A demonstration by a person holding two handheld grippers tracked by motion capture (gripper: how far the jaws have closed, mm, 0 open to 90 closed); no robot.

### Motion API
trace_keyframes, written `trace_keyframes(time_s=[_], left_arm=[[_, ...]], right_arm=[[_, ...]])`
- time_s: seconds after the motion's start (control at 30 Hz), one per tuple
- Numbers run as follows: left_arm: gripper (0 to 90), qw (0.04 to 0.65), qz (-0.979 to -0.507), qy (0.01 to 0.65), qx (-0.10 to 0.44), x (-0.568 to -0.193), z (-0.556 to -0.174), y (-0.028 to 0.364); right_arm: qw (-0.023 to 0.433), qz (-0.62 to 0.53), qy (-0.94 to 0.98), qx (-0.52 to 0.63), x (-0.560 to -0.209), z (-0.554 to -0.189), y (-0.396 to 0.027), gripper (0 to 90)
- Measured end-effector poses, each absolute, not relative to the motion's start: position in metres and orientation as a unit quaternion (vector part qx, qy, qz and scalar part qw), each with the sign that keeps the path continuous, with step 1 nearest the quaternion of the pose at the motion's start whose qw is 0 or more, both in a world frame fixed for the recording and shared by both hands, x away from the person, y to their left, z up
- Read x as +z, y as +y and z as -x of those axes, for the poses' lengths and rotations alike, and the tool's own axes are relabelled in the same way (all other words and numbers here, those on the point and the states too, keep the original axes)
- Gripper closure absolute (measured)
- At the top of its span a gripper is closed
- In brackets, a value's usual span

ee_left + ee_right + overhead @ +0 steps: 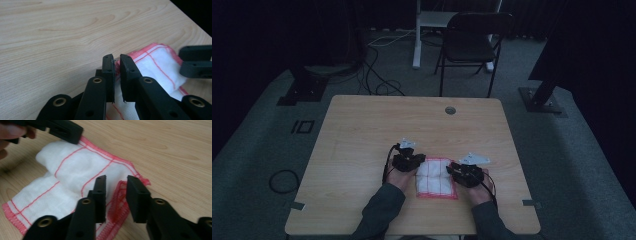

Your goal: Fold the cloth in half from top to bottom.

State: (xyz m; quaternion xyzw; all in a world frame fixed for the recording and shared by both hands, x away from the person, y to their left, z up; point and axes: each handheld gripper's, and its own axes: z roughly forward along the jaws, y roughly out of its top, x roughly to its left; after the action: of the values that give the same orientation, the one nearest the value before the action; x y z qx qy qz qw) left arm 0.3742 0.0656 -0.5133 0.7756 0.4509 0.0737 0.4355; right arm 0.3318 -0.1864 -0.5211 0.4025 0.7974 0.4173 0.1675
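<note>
A white cloth [436, 182] with red grid lines and red hems lies partly folded on the wooden table [412, 125], near the front edge. My left gripper [416, 162] is at the cloth's left far corner. In the left gripper view the left gripper [116, 60] is shut on the hem of the cloth [155, 65], pinched between its jaws. My right gripper [458, 173] is at the cloth's right side. In the right gripper view the right gripper [116, 180] is open, its jaws straddling the red hem of the cloth [75, 170], which is lifted in a fold.
A round cable hole [450, 110] sits near the table's far edge. Behind the table stand a black folding chair [472, 40] and a white desk leg [417, 45]. Cables [377, 85] and black stand bases [542, 100] lie on the grey floor.
</note>
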Motion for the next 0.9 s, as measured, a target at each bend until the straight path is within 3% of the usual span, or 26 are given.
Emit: trace_keyframes(time_s=[0.17,0.9], left_arm=[[84.1,0.447,-0.776,0.439,0.078,-0.509,-0.364,0.068],[83.0,0.466,-0.781,0.410,0.073,-0.515,-0.318,0.075]], right_arm=[[0.168,-0.408,0.793,0.420,-0.520,-0.332,-0.191,62.3],[0.175,-0.411,0.787,0.425,-0.512,-0.326,-0.205,60.1]])
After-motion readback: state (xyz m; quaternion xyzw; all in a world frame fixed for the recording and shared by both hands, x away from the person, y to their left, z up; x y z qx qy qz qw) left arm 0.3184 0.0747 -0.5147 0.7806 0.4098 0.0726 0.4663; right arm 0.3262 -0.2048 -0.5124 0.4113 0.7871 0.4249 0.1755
